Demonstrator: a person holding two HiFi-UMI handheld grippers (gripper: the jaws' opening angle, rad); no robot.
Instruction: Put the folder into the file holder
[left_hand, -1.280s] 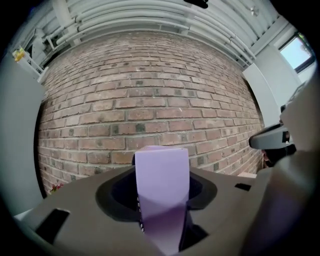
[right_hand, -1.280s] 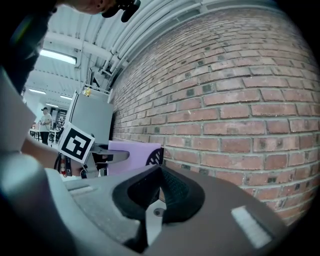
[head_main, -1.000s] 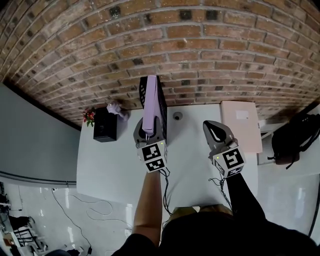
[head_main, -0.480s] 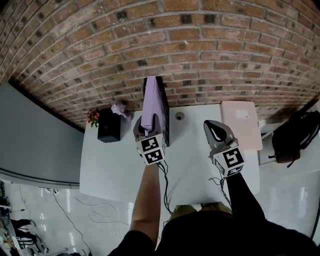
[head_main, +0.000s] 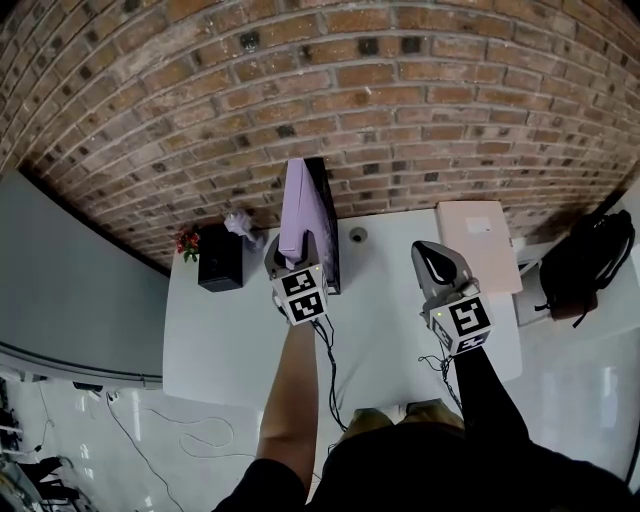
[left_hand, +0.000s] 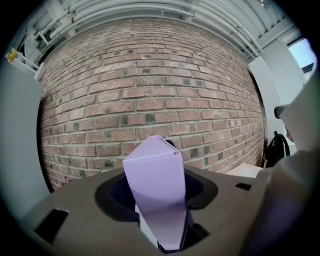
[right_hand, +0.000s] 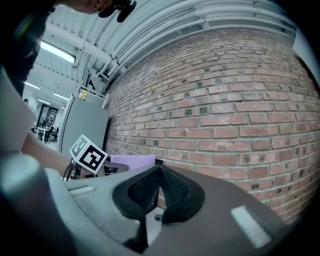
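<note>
Folder (head_main: 297, 205) in file holder (head_main: 326, 225), L gripper (head_main: 296, 252) jaws opening round it

Lilac folder (head_main: 296, 215) stands upright — inside the black file holder (head_main: 327, 232).

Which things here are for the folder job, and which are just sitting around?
For the job: purple folder, standing in the black file holder; left claw, opening around it.

Just lying about: black box, flowers, beige pad, backpack; right claw, shut and empty.
</note>
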